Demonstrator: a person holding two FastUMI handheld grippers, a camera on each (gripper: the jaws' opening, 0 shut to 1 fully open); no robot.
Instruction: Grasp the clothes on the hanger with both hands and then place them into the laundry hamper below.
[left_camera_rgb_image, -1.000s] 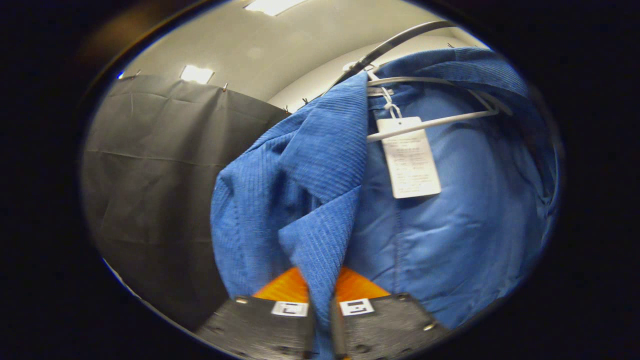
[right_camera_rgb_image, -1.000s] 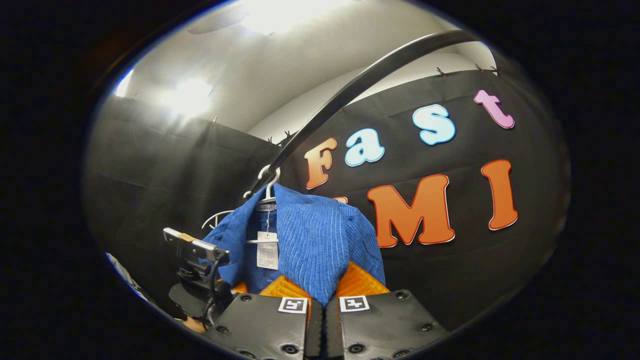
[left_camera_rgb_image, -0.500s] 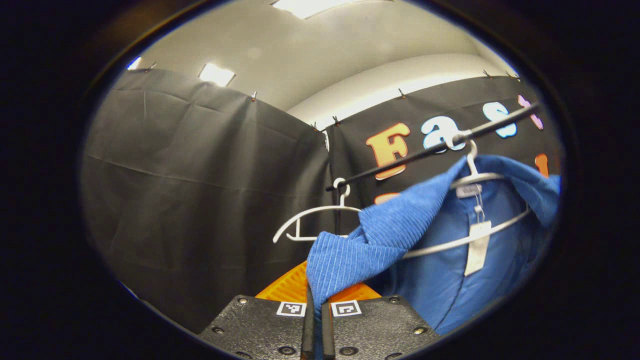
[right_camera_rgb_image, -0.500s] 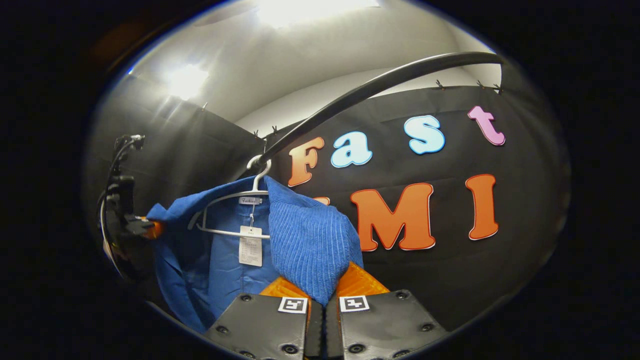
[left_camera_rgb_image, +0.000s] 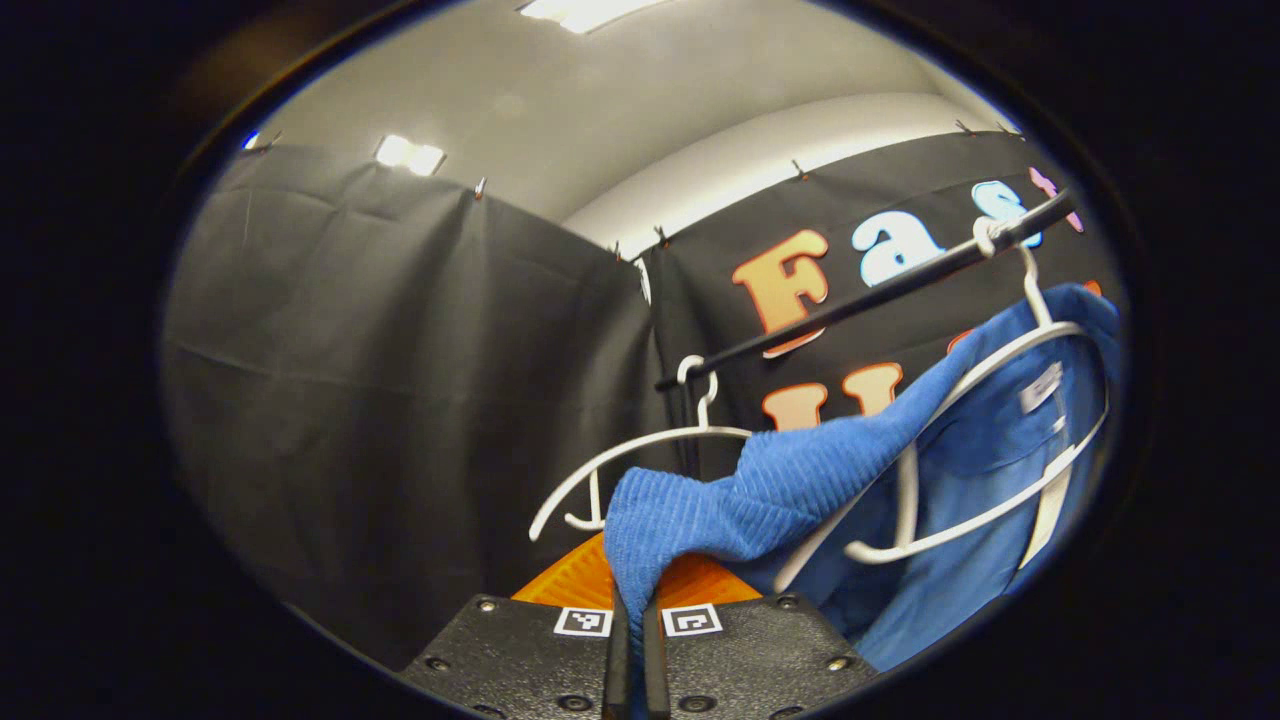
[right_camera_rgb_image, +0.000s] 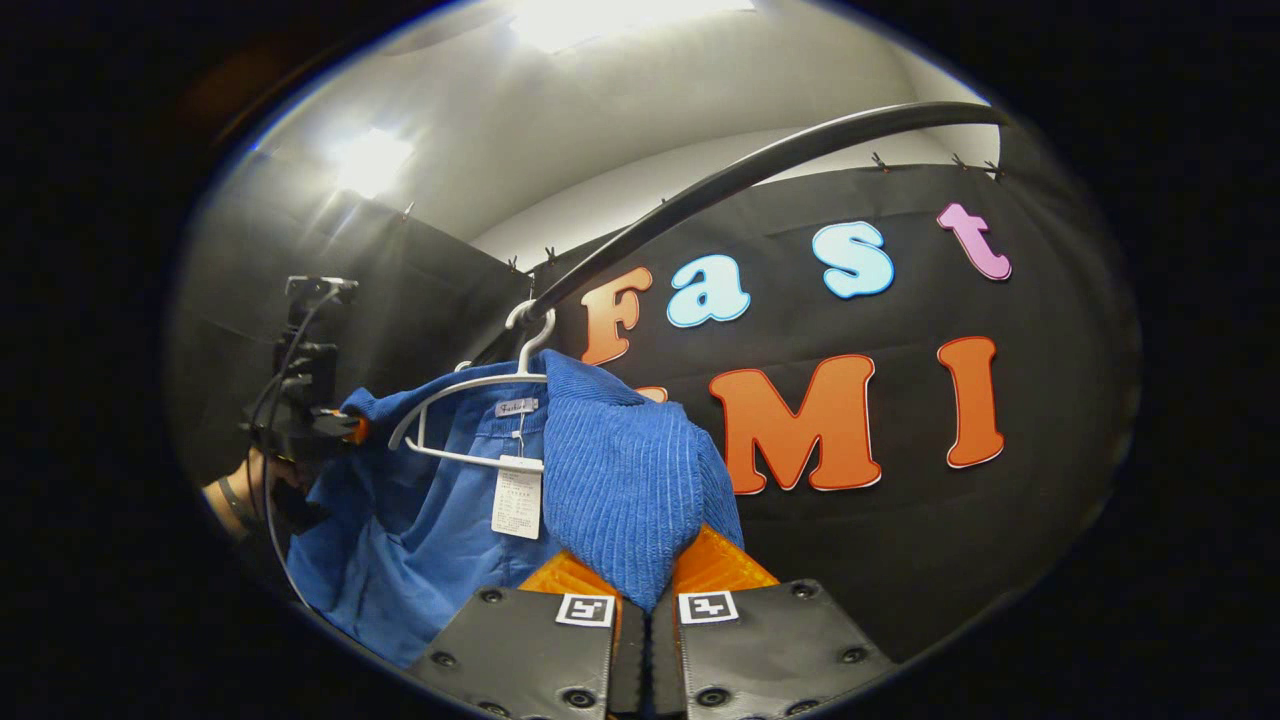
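A blue corduroy jacket hangs on a white hanger from a black rail. One front edge of it is pulled sideways off the hanger's arm, and my left gripper is shut on that edge. In the right gripper view the same jacket is spread wide on its hanger. My right gripper is shut on the other front edge. Farther off at the left, the left gripper and the hand holding it stretch the cloth away. A white tag dangles at the collar.
A bare white hanger hangs on the rail left of the jacket. The rail arcs overhead in the right gripper view. Black cloth walls close in behind and to the left.
My left gripper has drawn its edge of the jacket farther out and away from the hanger, opening the front wider. The right gripper has kept its hold and barely moved.
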